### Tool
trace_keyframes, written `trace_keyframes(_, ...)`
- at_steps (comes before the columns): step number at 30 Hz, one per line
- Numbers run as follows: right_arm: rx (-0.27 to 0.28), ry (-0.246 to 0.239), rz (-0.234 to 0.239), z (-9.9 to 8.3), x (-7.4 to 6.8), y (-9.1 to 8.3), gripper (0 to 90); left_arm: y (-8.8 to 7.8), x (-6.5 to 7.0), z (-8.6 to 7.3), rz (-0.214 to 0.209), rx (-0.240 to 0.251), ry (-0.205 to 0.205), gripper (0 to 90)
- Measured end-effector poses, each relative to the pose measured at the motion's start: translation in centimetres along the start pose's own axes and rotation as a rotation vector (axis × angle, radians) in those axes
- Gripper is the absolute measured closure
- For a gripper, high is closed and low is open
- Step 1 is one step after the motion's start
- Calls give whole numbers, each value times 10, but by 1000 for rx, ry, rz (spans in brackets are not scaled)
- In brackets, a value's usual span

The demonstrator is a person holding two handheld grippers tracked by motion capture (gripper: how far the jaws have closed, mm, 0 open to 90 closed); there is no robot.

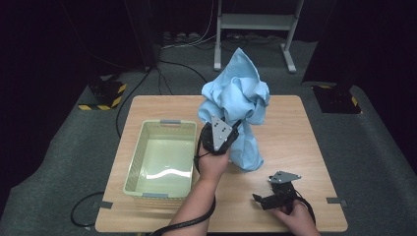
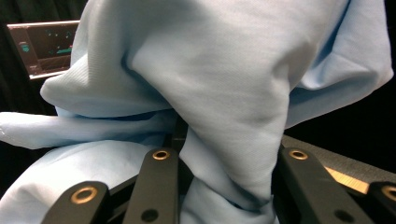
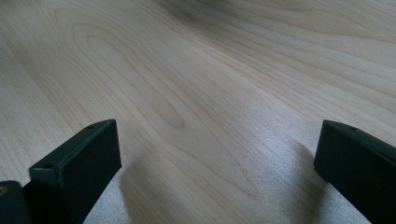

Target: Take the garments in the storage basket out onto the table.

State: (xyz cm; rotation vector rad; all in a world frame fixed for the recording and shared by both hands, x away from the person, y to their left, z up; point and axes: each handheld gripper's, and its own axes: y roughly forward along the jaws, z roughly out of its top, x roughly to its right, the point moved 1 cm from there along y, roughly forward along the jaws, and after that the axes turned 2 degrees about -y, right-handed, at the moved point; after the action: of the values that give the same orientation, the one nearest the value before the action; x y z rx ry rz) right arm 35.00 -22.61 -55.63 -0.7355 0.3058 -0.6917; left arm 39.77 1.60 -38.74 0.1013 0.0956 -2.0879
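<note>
Now | left gripper [image 1: 231, 129] clamps blue cloth [image 1: 236, 93] aloft | right gripper [image 1: 263, 199] fingers wide, empty

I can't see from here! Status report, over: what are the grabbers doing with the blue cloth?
Left gripper shut on blue cloth, lifted above table. Right gripper open, low over bare wood. Basket empty, beside cloth. Nothing in the way.

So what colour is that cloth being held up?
Light blue, plain with no pattern; the cloth shows best in the left gripper view.

Cloth [image 1: 236, 105] matt blue woven; table [image 1: 295, 142] pale wood, smooth; basket [image 1: 162, 160] glossy plastic.
</note>
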Motion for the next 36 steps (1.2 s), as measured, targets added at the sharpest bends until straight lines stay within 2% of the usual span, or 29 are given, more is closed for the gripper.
trace_keyframes(7,3,3,3,0,0,0,2,7,3,-16,8,-33,13,700)
trace_keyframes(14,2,2,3,0,0,0,2,14,12,-37,-2,-95,52,699)
trace_keyframes(19,2,0,1,0,0,0,2,15,17,-46,-11,-117,65,699)
trace_keyframes(29,2,1,1,0,0,0,2,13,32,-66,-37,-188,147,698)
trace_keyframes(36,2,1,0,0,0,0,2,10,39,-84,-55,-239,162,696)
